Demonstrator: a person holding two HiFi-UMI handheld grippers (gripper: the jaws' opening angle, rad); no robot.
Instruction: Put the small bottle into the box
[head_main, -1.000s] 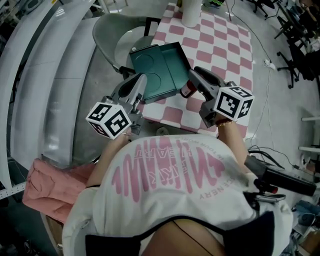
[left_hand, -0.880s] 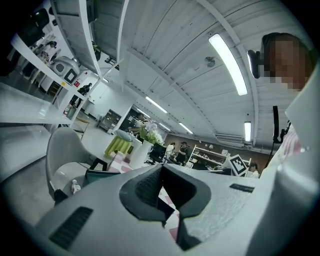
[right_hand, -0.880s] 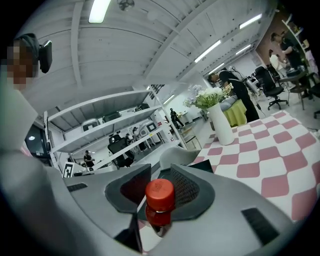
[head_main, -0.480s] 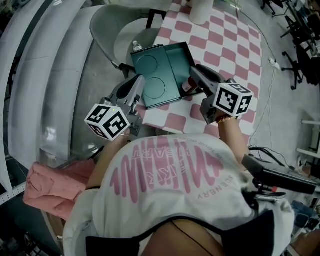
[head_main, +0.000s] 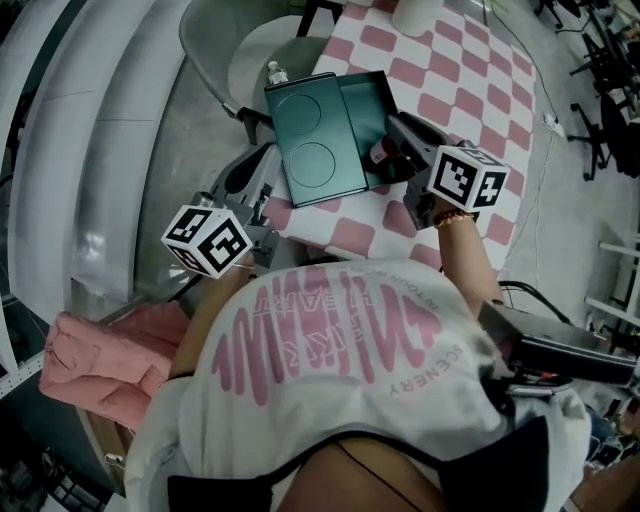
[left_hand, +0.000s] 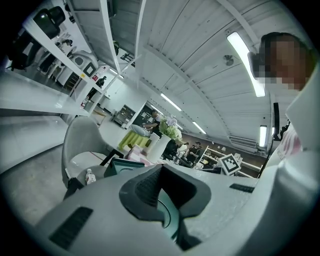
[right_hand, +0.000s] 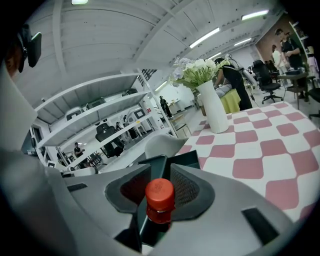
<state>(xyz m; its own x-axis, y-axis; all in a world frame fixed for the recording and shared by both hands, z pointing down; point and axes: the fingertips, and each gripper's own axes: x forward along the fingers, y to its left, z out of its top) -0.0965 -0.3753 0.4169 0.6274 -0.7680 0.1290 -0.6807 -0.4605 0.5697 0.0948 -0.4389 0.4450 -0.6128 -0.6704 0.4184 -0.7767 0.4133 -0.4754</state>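
- Right gripper (head_main: 398, 148): jaws held partly apart, clamped on the small bottle (right_hand: 160, 196) below its red cap; bottle upright.
- Small bottle, location: just beside the right rim of the box (head_main: 315, 150), outside it, above the checked table (head_main: 455, 85).
- Left gripper (head_main: 252, 178): jaws stand narrowly apart with nothing in them; the teal lid shows through the gap.
- Change, right side: a second ago the bottle hung at the box's near right corner; now it sits farther along that right side, closer to the open tray half.
- Change, left side: the left tips lay against the box's left edge; now they stand a little off it, drawn toward the person.
- Box: open, teal, lid half with two pressed circles lying flat; it overhangs the table's left edge.
- Open room: bare checked cloth to the right of the box and beyond it.
- Crowded side: grey chair (head_main: 210, 45) close on the left, a clear bottle (head_main: 272, 72) on its seat.
- Far edge: white vase (right_hand: 215, 107).
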